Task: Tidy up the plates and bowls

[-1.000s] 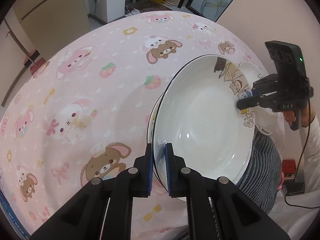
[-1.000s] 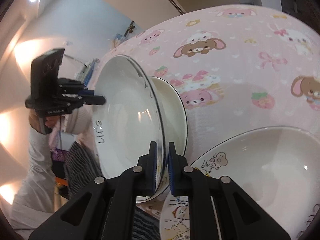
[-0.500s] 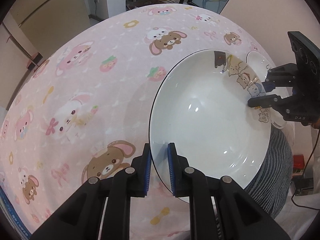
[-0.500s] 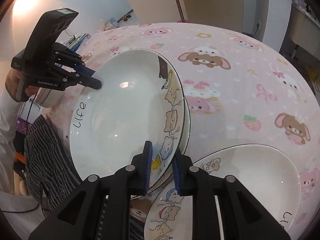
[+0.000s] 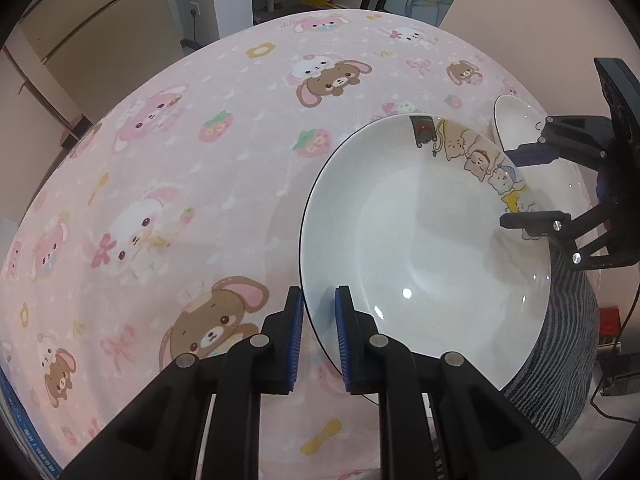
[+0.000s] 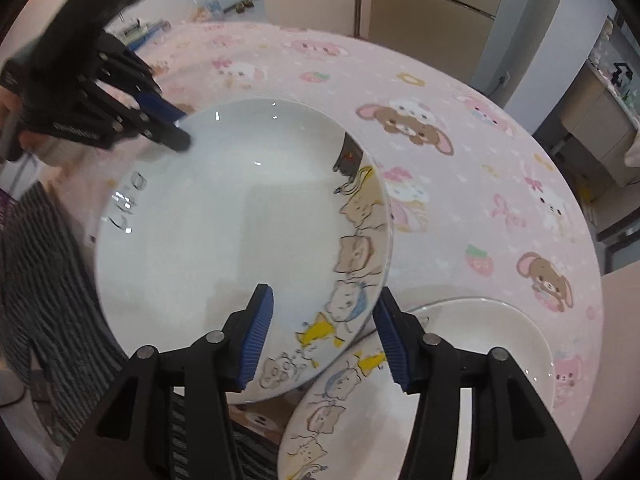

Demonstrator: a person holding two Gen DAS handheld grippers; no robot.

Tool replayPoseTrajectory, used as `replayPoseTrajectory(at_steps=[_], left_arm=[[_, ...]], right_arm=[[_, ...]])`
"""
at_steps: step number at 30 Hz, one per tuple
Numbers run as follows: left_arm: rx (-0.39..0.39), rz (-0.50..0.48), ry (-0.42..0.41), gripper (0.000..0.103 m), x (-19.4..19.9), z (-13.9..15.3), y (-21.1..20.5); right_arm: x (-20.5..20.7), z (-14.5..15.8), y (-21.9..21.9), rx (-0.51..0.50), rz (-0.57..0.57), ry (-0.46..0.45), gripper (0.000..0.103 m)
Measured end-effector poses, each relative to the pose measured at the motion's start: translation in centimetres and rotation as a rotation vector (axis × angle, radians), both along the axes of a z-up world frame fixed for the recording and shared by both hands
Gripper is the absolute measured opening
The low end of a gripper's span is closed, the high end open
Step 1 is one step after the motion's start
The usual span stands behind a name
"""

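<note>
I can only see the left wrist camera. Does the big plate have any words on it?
Observer: Yes, the plate says "Life" on its rim, across from the cats.
Child: Is the other plate plain white?
Observer: No, the second plate has cats on its rim too.
Child: Is the right gripper squeezing?
Observer: No. The right gripper has just been opening; its pads stand apart on either side of the plate's rim.

Right gripper (image 6: 324,334) fingers just spread wide astride cat-print plate (image 6: 224,248) rim, pads clear; second plate (image 6: 460,364) beneath
</note>
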State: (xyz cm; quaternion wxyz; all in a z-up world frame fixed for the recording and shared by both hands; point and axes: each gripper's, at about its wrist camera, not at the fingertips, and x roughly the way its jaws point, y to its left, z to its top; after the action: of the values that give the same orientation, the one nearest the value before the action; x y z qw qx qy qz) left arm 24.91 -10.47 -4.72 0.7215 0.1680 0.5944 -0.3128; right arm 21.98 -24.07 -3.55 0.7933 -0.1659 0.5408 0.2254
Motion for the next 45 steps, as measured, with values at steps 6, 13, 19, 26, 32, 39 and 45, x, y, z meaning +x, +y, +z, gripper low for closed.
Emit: replayPoseTrajectory(at_steps=[6, 13, 19, 26, 32, 39, 45], left_arm=[[-0.037, 0.015, -0.018, 0.016, -0.1, 0.1, 0.5], [0.055, 0.103, -0.153, 0.08, -0.8, 1.2, 1.1], [-0.086, 0.148, -0.348, 0.091, -3.4, 5.6, 2.6], [-0.133, 0.123, -0.652, 0.103, -9.3, 9.1, 2.1], [-0.145, 0.088, -0.83, 0.103, -13.4, 10.2, 0.2], [-0.164, -0.002, -0.827, 0.103, -15.7, 10.2, -1.9], [-0.174, -0.06, -0.708, 0.103, -15.8, 9.1, -4.4]], right_arm=[[-0.7, 0.0, 0.3, -0.029, 0.0, -0.041, 0.055], [-3.2, 0.2, 1.6, -0.132, 0.058, -0.209, 0.086], [-5.7, 3.0, 0.1, 0.035, -0.038, -0.383, 0.103], [-8.1, 6.0, -3.0, 0.33, -0.201, -0.46, 0.103], [-10.3, 5.5, -4.4, 0.477, -0.291, -0.475, 0.103], [-11.3, 4.8, -7.4, 0.691, -0.368, -0.379, 0.103], [-13.5, 4.8, -9.6, 0.662, -0.424, -0.427, 0.103]])
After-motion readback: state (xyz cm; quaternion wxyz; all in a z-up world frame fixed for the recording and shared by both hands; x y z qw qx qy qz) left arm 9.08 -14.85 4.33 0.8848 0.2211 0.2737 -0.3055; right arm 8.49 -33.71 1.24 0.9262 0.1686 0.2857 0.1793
